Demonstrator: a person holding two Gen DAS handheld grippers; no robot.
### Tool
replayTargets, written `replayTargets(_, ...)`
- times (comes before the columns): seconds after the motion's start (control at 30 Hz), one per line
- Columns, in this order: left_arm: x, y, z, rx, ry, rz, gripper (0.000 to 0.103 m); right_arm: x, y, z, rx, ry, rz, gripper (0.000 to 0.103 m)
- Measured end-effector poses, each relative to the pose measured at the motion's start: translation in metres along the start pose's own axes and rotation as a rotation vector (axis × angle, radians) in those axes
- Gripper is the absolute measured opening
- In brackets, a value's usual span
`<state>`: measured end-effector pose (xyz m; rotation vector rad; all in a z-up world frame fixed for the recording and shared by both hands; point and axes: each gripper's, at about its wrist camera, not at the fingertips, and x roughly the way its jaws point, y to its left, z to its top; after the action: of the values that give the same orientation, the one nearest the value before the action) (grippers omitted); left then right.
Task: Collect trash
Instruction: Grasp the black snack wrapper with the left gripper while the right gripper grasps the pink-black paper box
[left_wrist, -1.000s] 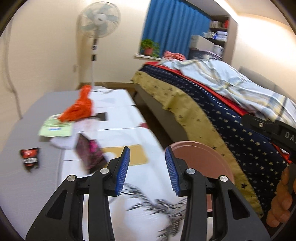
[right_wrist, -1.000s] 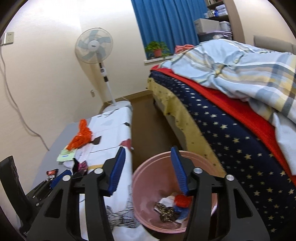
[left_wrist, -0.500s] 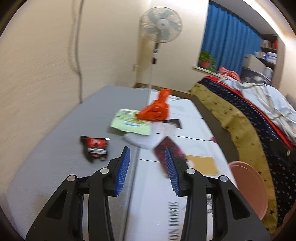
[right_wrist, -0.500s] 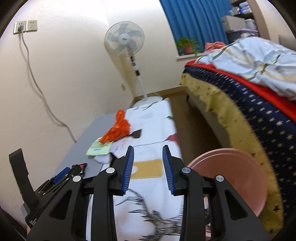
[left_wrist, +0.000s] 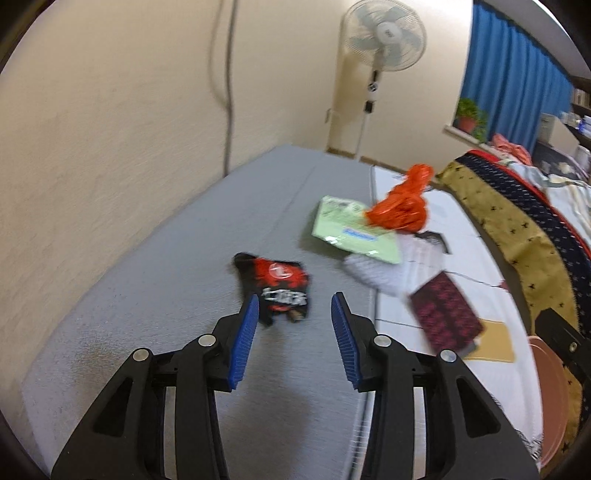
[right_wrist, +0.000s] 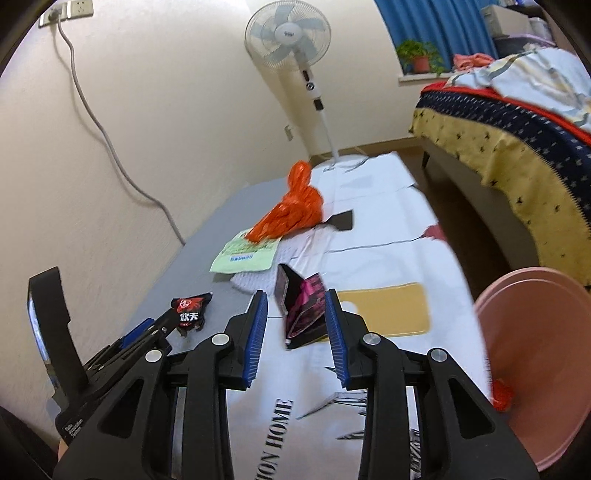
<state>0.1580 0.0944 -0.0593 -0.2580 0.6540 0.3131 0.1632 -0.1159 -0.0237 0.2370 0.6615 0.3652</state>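
1. Left gripper (left_wrist: 293, 312): black plastic arms with ribbed blue pads, jaws spread and empty, poised over a grey, finely woven mat (left_wrist: 155, 295).
2. Red-and-black snack wrapper (left_wrist: 277, 286): crumpled glossy foil with white printed characters, lying flat on the grey mat just beyond the left fingertips. Its long axis runs roughly away from the gripper.
3. Right gripper (right_wrist: 293, 308): same build, jaws spread, holding nothing, above a white printed sheet (right_wrist: 373, 229) lettered "HOME".
4. Dark pink-patterned packet (right_wrist: 301, 308): flat, rectangular and partly folded open, framed between the right fingers. Its long axis points away from the gripper.
5. Pale green packet (right_wrist: 245, 254): flat and rectangular, straddling the mat's edge, partly under a crinkled orange plastic bag (right_wrist: 291, 214).
6. Pink plastic basin (right_wrist: 535, 332): round and smooth-walled, to the right of the sheet, beside the star-patterned bedcover (right_wrist: 517, 129). A red scrap shows inside it.
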Motion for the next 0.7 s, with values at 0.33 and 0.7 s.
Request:
replayTargets(0.33,0.031,0.007,0.014,0.008,0.072,0.057,0.065,0.042,0.007,-0.007,-0.013,0.079,0.009,0.034)
replayTargets(0.7,0.054,0.004,0.017,0.021,0.175,0.051,0.063,0.063,0.010,-0.012,-0.035,0.124,-0.013,0.018)
